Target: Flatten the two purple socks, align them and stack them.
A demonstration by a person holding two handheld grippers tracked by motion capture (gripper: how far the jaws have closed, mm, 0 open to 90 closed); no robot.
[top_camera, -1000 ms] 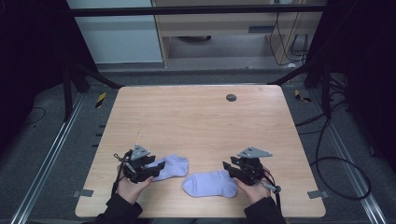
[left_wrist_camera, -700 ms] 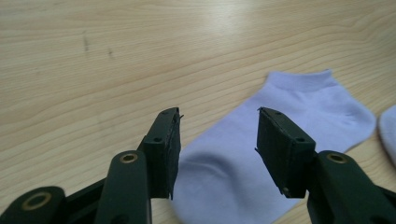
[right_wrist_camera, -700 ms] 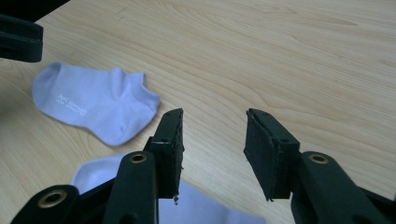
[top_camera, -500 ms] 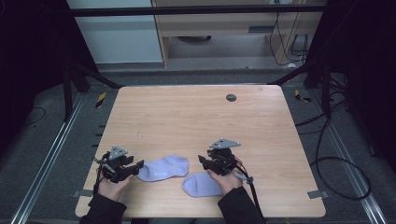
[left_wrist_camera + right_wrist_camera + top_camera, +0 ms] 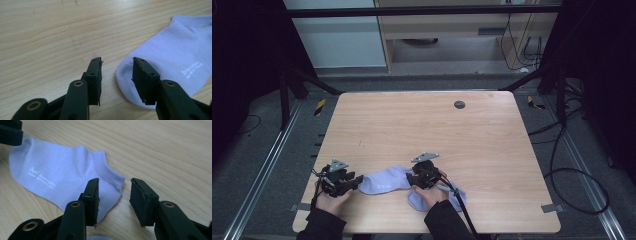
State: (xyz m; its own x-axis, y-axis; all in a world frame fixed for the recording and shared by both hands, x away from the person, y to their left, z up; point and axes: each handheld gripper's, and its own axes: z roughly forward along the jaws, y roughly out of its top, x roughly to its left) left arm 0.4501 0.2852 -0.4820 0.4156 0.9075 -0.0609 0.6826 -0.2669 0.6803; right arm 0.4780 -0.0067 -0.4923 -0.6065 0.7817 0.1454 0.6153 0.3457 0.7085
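Note:
A pale lilac ankle sock [image 5: 384, 182] with white print lies flat near the front edge of the wooden table [image 5: 437, 130]. My left gripper [image 5: 356, 180] sits at its toe end. In the left gripper view the jaws [image 5: 117, 65] have just been closing and stand apart, with the sock's toe [image 5: 170, 57] reaching between them and no pad pressing on it. My right gripper [image 5: 412, 180] is at the cuff end. Its open jaws [image 5: 114, 184] straddle the cuff's edge of the sock [image 5: 62, 175]. A second lilac sock [image 5: 456, 201] lies partly under the right hand.
A small dark round disc [image 5: 459, 104] sits in the table top near the far edge. The right gripper's cable [image 5: 464, 215] trails off the front edge. Metal rails and floor cables surround the table.
Both hands have shifted left. The right gripper left the second sock and came to the first sock's cuff. The left gripper backed to the toe, and its jaws are narrower.

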